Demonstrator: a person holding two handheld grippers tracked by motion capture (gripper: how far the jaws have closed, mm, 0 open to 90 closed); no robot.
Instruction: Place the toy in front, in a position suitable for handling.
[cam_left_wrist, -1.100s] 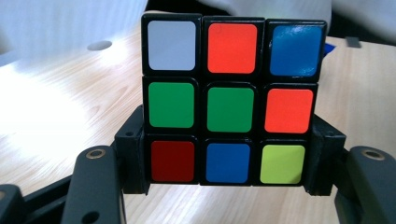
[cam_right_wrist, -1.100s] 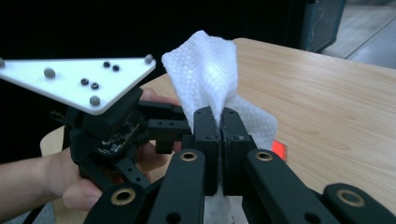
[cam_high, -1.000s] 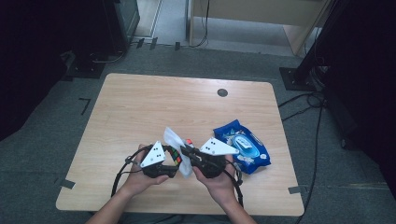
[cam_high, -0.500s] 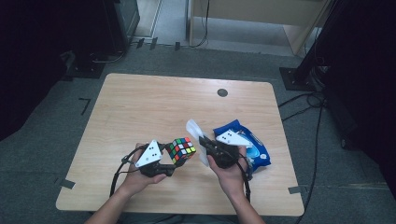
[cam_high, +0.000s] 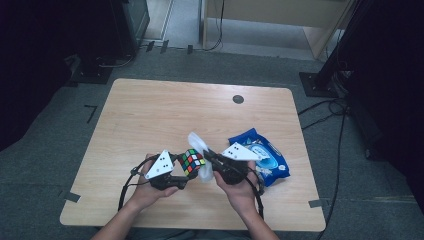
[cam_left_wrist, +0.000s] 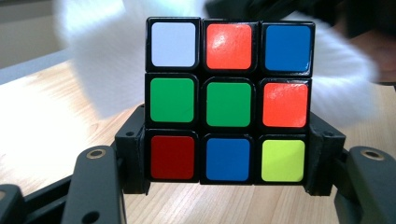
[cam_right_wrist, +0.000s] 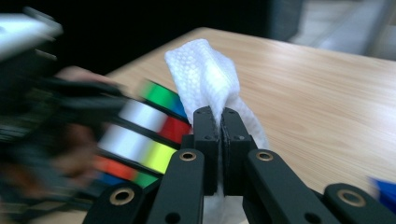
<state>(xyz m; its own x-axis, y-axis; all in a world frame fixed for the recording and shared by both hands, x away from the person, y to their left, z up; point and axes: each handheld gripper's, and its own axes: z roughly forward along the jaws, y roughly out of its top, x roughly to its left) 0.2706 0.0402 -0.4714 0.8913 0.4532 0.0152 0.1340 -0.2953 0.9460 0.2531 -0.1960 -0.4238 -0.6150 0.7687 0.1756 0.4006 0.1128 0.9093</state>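
A scrambled colour cube is held just above the table near its front edge. My left gripper is shut on it, the jaws pressing on its bottom row from both sides. A white wet wipe is pinched in my right gripper, whose jaws stand shut on it. The wipe lies against the far and right sides of the cube. Behind the cube in the left gripper view the wipe shows as a white blur.
A blue pack of wet wipes lies on the wooden table just right of my right hand. A small dark round cap sits in the tabletop at the far right. Cables and dark stands surround the table on the floor.
The wipe covered the cube a second ago. The right gripper then drew it off to the right, baring the cube. Now it has come back left, and the wipe touches the cube again.
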